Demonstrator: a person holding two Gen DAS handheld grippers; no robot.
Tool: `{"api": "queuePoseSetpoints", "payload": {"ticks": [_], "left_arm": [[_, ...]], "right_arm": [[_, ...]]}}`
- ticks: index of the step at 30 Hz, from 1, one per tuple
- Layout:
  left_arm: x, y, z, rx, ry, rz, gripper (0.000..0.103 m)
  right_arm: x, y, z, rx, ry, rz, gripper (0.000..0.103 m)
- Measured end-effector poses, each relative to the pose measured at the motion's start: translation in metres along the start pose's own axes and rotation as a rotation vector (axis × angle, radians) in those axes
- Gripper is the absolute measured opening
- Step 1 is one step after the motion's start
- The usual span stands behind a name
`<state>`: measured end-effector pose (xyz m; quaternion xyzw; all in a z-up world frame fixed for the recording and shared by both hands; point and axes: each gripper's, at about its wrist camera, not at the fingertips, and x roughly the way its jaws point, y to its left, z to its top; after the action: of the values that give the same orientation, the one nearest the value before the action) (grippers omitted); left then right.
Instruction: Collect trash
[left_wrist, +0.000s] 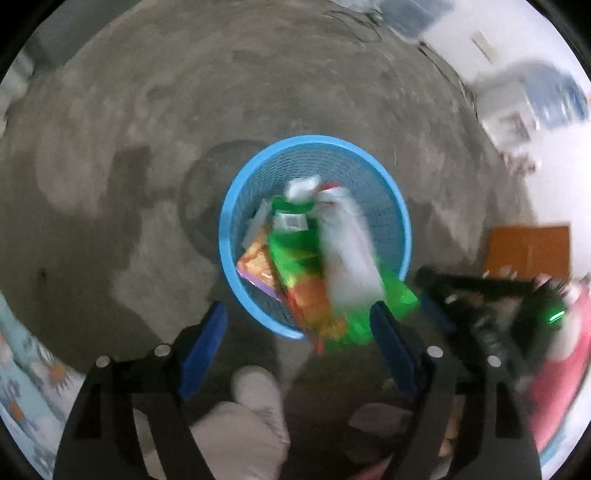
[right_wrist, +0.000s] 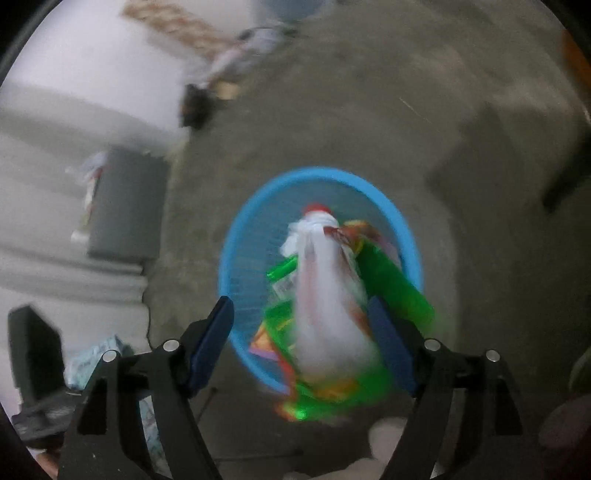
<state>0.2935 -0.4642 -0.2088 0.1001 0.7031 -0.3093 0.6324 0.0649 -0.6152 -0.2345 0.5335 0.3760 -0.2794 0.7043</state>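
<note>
Hanging above a blue mesh wastebasket (left_wrist: 314, 147) on a grey concrete floor (left_wrist: 147, 110), the left gripper (left_wrist: 297, 345) has its blue-padded jaws spread wide with nothing between them. The basket stands just beyond the fingertips and is stuffed with trash: a bright green snack wrapper (left_wrist: 295, 247) bearing a white label, an orange snack packet (left_wrist: 256, 266) against the left wall, a crumpled white paper (left_wrist: 301, 186) near the far side, and a white plastic bag (left_wrist: 349, 258), motion-blurred, lying over the wrappers toward the near rim. The green wrapper's lower end spills over the basket's near rim, close to the right-hand pad. To the right in this view the right gripper (left_wrist: 480, 306) shows as a dark blur with a green light, beside a brown cardboard box (left_wrist: 528, 251). From the right wrist camera, the right gripper (right_wrist: 301, 341) also has its jaws wide apart and grips nothing; the wastebasket (right_wrist: 258, 206) sits beyond them, with the white bag (right_wrist: 325, 306) rising blurred between the two pads, its knotted top with a red tip (right_wrist: 316, 208) pointing away. Whether the bag touches either pad cannot be told through the blur. Green wrappers (right_wrist: 391, 284) stick out over the right and near rim. A grey box (right_wrist: 125, 206) stands off to the left by a pale wall
</note>
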Motion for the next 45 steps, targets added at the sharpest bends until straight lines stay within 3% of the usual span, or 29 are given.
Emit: {"api": "queuePoseSetpoints", "payload": {"ticks": [6,12,15,21,23,27,30,33,36,39,41,45], "left_arm": [[-0.061,-0.001,-0.012,0.016,-0.137,-0.012,0.079],[-0.145,-0.007,-0.064,0.086,-0.308,-0.06,0.082],[-0.198,0.001,-0.112,0.11,-0.439,-0.058,0.085],[-0.283,0.02,-0.213,0.077,-0.726,0.013,0.097],[-0.306,0.03,-0.255,0.037,-0.815,0.074,0.097],[-0.326,0.047,-0.322,-0.069,-0.921,0.202,0.097],[-0.33,0.06,-0.374,-0.178,-1.0,0.404,0.097],[-0.327,0.07,-0.419,-0.248,-1.091,0.558,0.097],[-0.321,0.077,-0.446,-0.313,-1.077,0.597,0.097],[-0.305,0.085,-0.461,-0.357,-0.976,0.602,0.097],[-0.288,0.087,-0.467,-0.366,-0.888,0.63,0.097],[-0.256,0.088,-0.48,-0.348,-0.767,0.605,0.097]], "right_arm": [[-0.042,-0.012,-0.025,0.001,-0.064,0.004,0.072],[-0.087,0.019,-0.036,-0.127,-0.147,0.0,0.073],[-0.116,0.051,-0.056,-0.241,-0.202,0.0,0.076],[-0.193,0.121,-0.126,-0.528,-0.386,0.001,0.093],[-0.218,0.142,-0.16,-0.64,-0.451,0.018,0.095],[-0.258,0.166,-0.224,-0.843,-0.546,0.07,0.095],[-0.278,0.174,-0.27,-0.955,-0.563,0.121,0.095],[-0.29,0.177,-0.311,-1.062,-0.593,0.14,0.095],[-0.294,0.178,-0.331,-1.118,-0.635,0.133,0.095],[-0.289,0.176,-0.347,-1.177,-0.616,0.098,0.095],[-0.278,0.176,-0.354,-1.198,-0.563,0.049,0.095],[-0.249,0.164,-0.369,-1.269,-0.394,-0.058,0.095]]}}
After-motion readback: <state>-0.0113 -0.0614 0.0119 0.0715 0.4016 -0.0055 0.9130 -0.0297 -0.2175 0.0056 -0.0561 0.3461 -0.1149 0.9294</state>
